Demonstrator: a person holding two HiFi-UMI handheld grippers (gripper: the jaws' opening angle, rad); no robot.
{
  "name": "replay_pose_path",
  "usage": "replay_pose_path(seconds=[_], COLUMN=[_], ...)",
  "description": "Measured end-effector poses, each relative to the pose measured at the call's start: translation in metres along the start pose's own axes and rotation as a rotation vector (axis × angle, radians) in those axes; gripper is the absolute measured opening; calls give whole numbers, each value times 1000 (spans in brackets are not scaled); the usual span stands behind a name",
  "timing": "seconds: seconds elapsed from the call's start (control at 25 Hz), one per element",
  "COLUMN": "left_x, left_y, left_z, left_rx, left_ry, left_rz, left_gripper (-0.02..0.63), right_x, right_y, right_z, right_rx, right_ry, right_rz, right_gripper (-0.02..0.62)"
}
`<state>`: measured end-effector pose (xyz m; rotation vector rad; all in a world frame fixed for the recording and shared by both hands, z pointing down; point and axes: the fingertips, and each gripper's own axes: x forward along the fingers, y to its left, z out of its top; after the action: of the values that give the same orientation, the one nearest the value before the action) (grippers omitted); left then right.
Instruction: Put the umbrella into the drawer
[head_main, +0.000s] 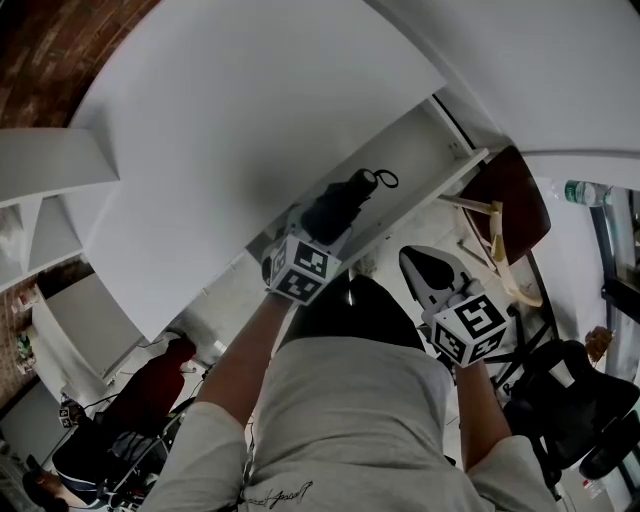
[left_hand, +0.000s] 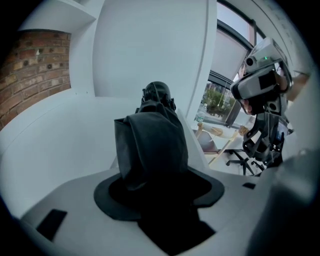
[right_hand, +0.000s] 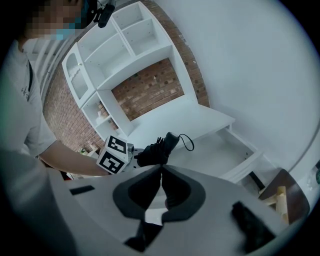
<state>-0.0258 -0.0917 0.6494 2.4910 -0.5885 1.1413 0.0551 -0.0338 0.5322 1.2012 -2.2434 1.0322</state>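
A person stood at a white desk (head_main: 230, 130) whose drawer (head_main: 420, 152) was pulled open. The left gripper (head_main: 318, 228) held a folded black umbrella (head_main: 342, 203), its fingers pinching the bundled fabric. The umbrella's strap end pointed toward 1 o'clock over the drawer's cavity. It hung above the drawer and, as far as could be judged, was not yet resting inside. The right gripper (head_main: 428, 268), at 4 o'clock from the umbrella, was empty, its fingers pressed together. Opening the drawer and picking up the umbrella looked done; lowering it in and letting go remained.
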Motion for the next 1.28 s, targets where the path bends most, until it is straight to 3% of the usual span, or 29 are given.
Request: replay_pose_path(seconds=[1.28], left_x=[53], left_y=[2], left_z=[-30], left_rx=[6], left_ry=[158], left_rz=[-11], left_gripper=[272], right_x=[-18], right_y=[-25], right_z=[-22], right_rx=[57], right_ry=[16], right_rz=[-55], right_gripper=[29])
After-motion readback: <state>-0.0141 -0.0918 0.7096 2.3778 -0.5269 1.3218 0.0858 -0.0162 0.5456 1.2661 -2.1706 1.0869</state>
